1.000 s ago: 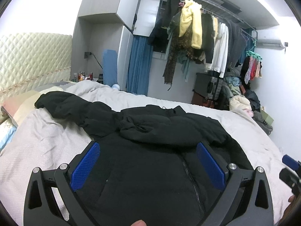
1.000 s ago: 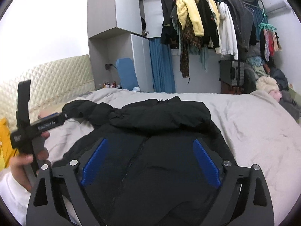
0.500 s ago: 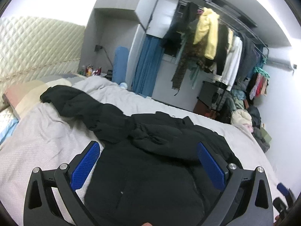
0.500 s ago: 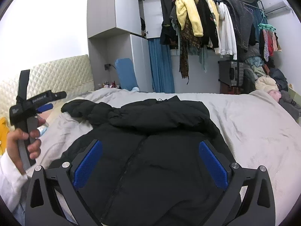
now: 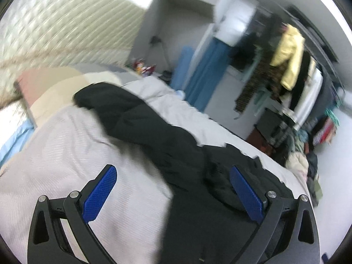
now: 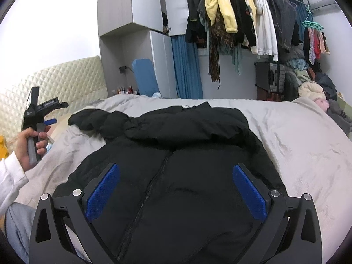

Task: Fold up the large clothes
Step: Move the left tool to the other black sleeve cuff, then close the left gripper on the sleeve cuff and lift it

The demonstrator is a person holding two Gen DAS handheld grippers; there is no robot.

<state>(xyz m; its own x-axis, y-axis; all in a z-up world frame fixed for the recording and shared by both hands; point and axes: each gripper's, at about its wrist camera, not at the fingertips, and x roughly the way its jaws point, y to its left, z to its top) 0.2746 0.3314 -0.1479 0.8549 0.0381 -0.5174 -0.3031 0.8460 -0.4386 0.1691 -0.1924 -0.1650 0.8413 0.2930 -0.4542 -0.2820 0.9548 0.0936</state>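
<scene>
While both claws stand released and grasp nothing, the right gripper (image 6: 176, 189) hangs over the zipped front of the black puffer jacket (image 6: 176, 158), spread across the middle of the bed (image 6: 308, 145). Further left, the left gripper (image 5: 173, 194) sits over the blurred bedcover and the sleeve (image 5: 132, 114) that stretches toward the quilted headboard (image 6: 66, 81).

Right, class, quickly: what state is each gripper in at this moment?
Left gripper: open, holding nothing, above the black puffer jacket sleeve.
Right gripper: open, holding nothing, over the jacket's zipped front.
</scene>
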